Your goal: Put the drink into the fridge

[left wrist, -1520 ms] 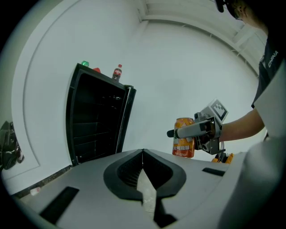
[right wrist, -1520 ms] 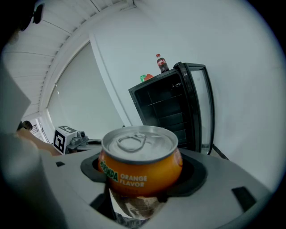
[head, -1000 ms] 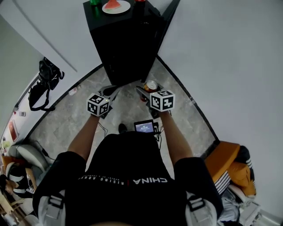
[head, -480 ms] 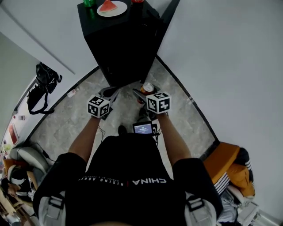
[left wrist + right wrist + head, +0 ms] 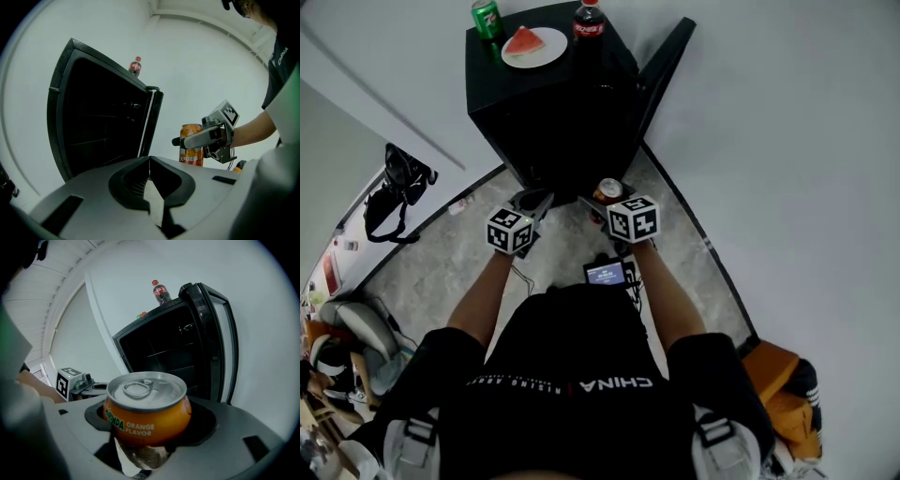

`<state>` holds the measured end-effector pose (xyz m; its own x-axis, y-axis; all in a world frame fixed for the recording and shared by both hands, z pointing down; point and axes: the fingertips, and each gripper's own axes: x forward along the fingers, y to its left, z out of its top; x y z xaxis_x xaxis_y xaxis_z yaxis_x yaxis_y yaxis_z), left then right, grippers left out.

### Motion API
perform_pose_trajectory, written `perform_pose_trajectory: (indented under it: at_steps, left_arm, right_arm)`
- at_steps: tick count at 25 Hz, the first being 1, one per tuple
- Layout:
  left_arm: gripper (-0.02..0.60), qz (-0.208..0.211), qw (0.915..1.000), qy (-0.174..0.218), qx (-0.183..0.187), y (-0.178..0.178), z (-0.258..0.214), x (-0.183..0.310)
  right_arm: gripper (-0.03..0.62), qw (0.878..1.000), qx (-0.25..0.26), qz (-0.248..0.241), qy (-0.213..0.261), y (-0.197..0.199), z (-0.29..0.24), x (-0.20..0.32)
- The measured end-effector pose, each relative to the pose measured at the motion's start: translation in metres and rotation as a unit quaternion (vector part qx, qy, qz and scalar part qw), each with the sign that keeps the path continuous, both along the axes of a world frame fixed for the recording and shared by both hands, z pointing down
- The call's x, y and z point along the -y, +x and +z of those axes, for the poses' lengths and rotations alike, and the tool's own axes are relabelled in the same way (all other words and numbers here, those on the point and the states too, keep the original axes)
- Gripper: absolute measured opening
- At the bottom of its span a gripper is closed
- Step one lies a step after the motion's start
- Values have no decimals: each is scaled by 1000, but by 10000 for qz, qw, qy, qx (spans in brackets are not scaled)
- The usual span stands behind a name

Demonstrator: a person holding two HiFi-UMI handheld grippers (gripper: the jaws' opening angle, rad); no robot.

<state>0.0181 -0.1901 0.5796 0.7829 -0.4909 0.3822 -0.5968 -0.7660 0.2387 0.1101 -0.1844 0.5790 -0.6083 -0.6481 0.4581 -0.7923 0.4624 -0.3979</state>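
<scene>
Half done, I'd say: the right tongs (image 5: 602,199) are clamped on the upright orange can (image 5: 147,413), and the fridge (image 5: 553,103) ahead of them is open, so shelving and release remain. The left tongs (image 5: 149,161), pressed together and empty, hover just beside. The door (image 5: 661,66) edge lies to their right, and the dark opening ahead looks unobstructed.
</scene>
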Motion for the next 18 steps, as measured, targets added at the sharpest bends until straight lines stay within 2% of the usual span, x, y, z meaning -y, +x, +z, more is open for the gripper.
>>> perform_pose_trajectory:
  at_steps: [4,9,13,18]
  left_arm:
    - [12,-274,9996,-4,18,11,-3,24]
    - [12,-658,9977,-71,-142,14,-4,35]
    - [12,-657,9977,-133,-89,6,2,45]
    - [12,-509,9986,10,-148,-3,-12,62]
  right_arm:
    - [348,9996,-3,-276,28,10,-2,29]
    - [348,9980,-11,-631,21,8,-2,53]
    - [348,9976,37,-695,-13,-9,0,64]
    - [348,9978,-21,-656,9,-24,-7,75]
